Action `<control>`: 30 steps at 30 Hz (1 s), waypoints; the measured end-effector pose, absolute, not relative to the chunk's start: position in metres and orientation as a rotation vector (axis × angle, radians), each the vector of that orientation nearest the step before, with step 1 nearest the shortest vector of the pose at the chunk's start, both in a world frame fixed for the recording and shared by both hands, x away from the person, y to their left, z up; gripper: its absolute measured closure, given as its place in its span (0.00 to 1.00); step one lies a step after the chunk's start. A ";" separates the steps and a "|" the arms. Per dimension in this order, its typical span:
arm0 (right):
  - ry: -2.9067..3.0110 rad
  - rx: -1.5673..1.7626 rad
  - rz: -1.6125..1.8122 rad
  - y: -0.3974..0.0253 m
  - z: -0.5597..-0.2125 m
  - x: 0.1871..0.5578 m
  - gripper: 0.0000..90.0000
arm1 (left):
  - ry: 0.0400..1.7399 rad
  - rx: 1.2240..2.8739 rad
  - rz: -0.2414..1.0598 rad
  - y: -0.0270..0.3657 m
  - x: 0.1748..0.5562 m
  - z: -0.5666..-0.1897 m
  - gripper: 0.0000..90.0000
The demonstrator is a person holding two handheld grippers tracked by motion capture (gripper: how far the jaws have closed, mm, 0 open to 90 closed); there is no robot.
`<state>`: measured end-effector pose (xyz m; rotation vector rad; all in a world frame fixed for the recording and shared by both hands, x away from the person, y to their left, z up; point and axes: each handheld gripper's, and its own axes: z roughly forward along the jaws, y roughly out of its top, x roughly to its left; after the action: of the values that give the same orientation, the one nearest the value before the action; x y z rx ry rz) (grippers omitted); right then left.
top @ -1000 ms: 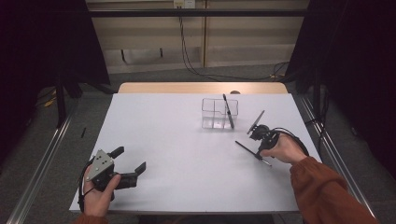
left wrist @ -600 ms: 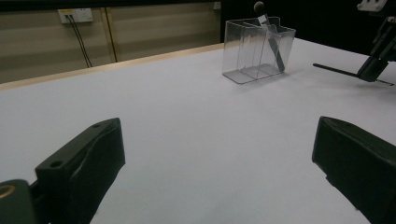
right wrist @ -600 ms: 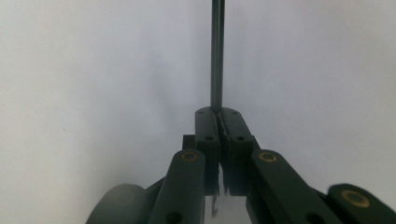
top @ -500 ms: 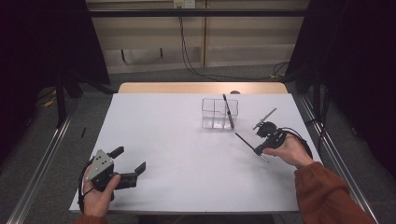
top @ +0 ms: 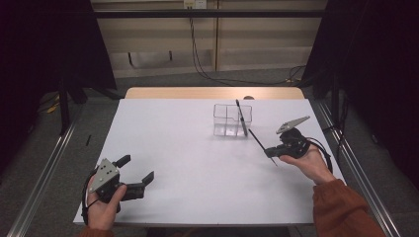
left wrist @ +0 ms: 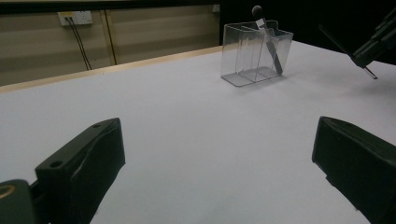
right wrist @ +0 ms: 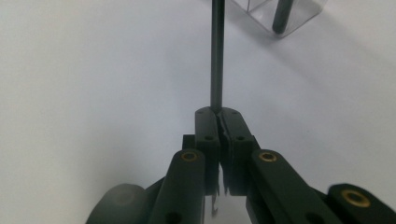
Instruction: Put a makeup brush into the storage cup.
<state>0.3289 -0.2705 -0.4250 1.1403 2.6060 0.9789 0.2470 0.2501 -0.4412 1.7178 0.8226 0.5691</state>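
The right hand-held gripper (top: 271, 152) is held above the right part of the white surface (top: 188, 148), its jaws pressed together on a thin dark rod-like tool (top: 257, 140), perhaps a pen or a slim brush; what it is exactly cannot be told. In the high view the rod slants from the jaws up and away toward the clear plastic organizer (top: 232, 120), its far tip ending just beside the organizer's right front corner, and a short end juts out behind the jaws toward the person. In the right gripper view the right hand-held gripper (right wrist: 217, 114) shows both jaws closed flat against each other, with the rod (right wrist: 216, 51) rising straight out from between them toward the corner of the organizer (right wrist: 289, 11). The organizer is a small see-through box with compartments, standing upright toward the far right of the surface, and a second dark tool (top: 241, 117) already leans inside it, its rounded top sticking out above the rim. From the left gripper view the organizer (left wrist: 256, 56) stands well off, with that leaning tool (left wrist: 267, 39) inside it and the held rod (left wrist: 337, 42) at the right edge. The left hand-held gripper (top: 134, 169) rests at the near left corner of the surface in the person's hand, jaws spread wide with nothing between them, well apart from the organizer.
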 end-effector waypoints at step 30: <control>2.485 0.913 1.440 -0.258 -0.422 0.317 0.97 | 0.744 1.735 0.475 0.237 0.243 -0.431 0.02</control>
<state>0.3166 -0.2582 -0.4216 0.9126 2.4852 1.4397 0.2434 0.2370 -0.4309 1.7351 0.7445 0.4749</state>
